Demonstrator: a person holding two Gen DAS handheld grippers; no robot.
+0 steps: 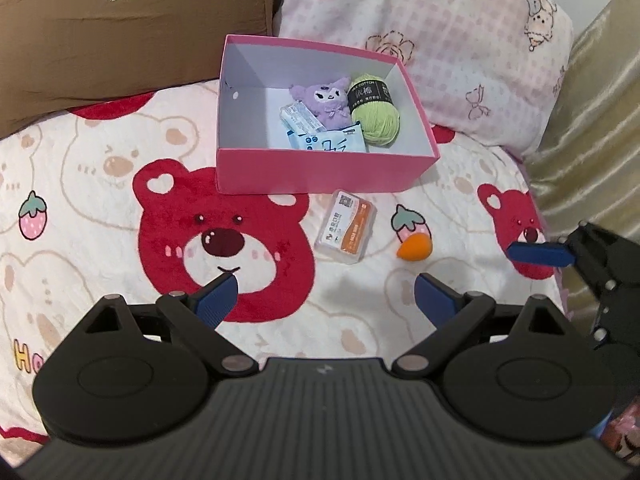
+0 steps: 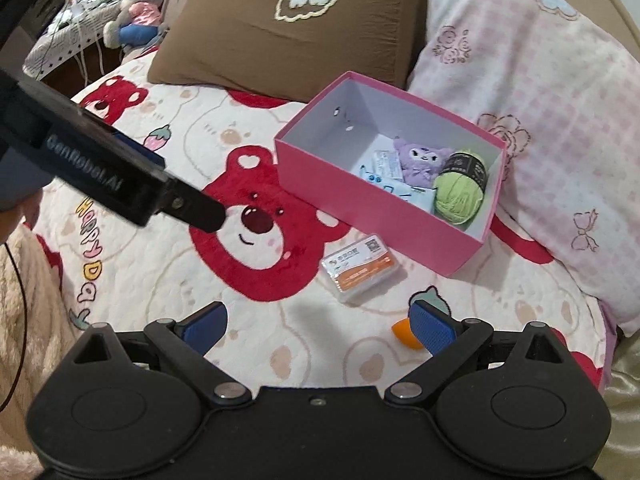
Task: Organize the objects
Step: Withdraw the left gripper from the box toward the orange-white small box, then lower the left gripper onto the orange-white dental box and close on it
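Note:
A pink box sits open on the bear-print blanket. Inside lie a purple plush, a green yarn ball and white-blue packets. In front of the box lie a clear orange-white packet and an orange sponge. My left gripper is open, short of the packet. My right gripper is open too, its right finger covering part of the sponge. In the left wrist view the right gripper's blue fingertip shows at the right edge.
A brown pillow and a pink checked pillow lean behind the box. The left gripper's black body crosses the right wrist view at left. Plush toys sit on a side table far left.

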